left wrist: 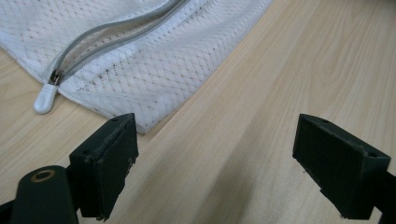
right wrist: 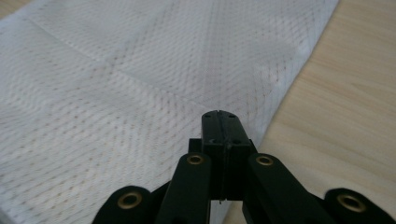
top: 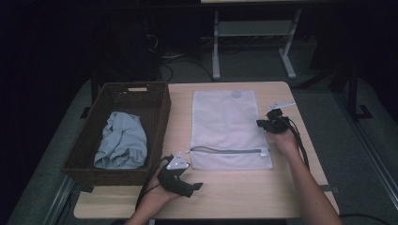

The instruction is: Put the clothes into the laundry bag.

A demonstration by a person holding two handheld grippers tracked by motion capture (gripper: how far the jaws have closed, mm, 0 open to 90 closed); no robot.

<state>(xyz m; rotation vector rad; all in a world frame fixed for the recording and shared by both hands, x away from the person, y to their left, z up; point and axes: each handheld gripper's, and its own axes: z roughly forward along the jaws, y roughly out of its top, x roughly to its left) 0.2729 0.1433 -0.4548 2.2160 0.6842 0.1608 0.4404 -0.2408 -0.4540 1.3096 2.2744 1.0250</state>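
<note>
A white mesh laundry bag [top: 225,122] lies flat in the middle of the wooden table [top: 234,192], its grey zipper [top: 225,151] along the front edge. My right gripper [top: 262,123] sits at the bag's right edge. In the right gripper view its jaws [right wrist: 219,116] are pressed together on the bag [right wrist: 116,93], and creases in the mesh run to the tips. My left gripper [top: 195,186] rests near the table's front, by the bag's front left corner. Its jaws [left wrist: 219,126] stand wide open over bare wood, with the bag [left wrist: 163,56] and its white zipper pull [left wrist: 45,99] just ahead.
A dark wicker basket [top: 159,117] stands at the table's left side and holds a crumpled blue-grey cloth [top: 121,140]. Beyond the table's far edge are a white desk frame [top: 253,33] and cables on the floor.
</note>
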